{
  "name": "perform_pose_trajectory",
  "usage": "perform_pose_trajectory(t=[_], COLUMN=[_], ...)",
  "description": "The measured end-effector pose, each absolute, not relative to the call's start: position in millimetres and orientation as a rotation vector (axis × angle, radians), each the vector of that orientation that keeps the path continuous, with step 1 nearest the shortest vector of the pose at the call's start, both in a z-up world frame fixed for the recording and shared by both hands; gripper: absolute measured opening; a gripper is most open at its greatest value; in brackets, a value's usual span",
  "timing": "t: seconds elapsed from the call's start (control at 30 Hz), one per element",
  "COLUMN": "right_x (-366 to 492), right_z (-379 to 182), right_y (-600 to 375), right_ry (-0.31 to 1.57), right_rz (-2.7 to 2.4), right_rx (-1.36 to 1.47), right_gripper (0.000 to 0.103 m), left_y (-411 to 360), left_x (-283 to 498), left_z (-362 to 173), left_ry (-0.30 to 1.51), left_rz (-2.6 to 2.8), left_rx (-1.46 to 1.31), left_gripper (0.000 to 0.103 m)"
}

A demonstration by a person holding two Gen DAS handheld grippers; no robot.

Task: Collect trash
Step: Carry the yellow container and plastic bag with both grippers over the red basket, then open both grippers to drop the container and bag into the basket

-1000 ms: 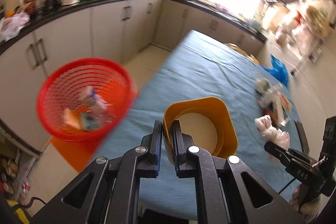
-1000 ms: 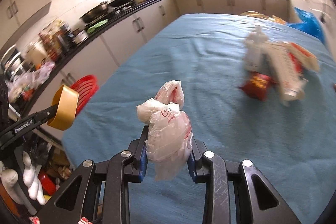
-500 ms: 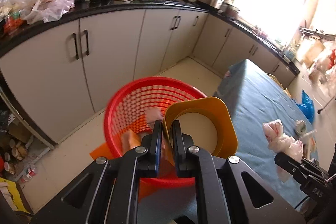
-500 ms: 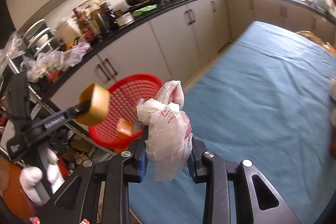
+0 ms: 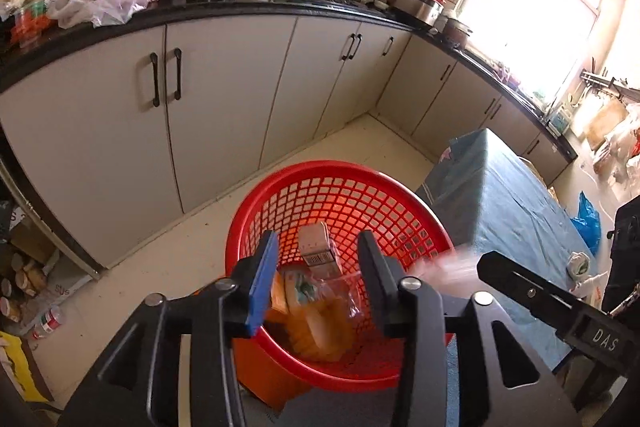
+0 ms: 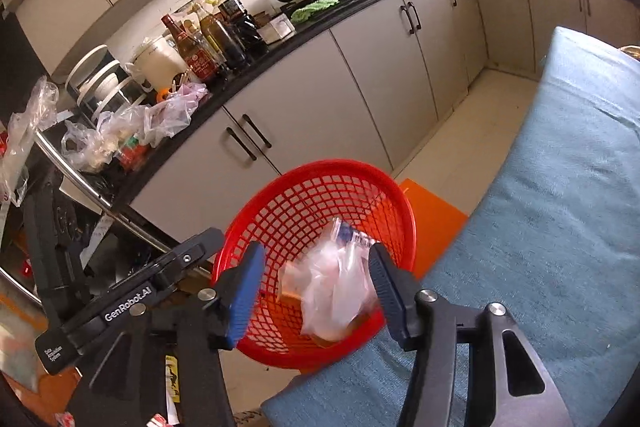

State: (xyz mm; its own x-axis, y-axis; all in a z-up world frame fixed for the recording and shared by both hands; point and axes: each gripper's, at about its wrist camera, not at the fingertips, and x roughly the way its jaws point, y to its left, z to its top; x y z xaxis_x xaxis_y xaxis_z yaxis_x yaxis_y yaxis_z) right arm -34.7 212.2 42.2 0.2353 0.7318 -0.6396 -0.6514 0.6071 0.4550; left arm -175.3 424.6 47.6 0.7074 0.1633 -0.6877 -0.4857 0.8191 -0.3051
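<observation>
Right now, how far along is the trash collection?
Done: boxes and wrappers lie in the red basket. In hand: both tongs, left and right, have just been opening; a plastic bag drops between the right pair. Left: scraps on the blue table.

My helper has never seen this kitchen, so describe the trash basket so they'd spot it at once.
Find the long row of pale cabinets under the black counter. On the floor before them, by the blue-covered table, stands the red basket: round, open mesh, the only bright red container there.
</observation>
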Motion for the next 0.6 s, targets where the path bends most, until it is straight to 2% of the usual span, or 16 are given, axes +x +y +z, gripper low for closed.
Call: perform_pose_trajectory(t=[0.47, 0.6], right_x=[-48, -55], right_z=[36, 34], right_y=[144, 120], right_ry=[0.944, 0.944], right_rz=[0.818, 0.784], right_rx=[0.099, 0.107], right_gripper=[0.060, 0.062], left_y=[372, 350], left_x=[-186, -190], left_z=[65, 69], left_ry=[0.658, 0.650], left_rz=[0.419, 0.433], left_rx=[-0.335, -0.278], left_gripper=[0.068, 0.072])
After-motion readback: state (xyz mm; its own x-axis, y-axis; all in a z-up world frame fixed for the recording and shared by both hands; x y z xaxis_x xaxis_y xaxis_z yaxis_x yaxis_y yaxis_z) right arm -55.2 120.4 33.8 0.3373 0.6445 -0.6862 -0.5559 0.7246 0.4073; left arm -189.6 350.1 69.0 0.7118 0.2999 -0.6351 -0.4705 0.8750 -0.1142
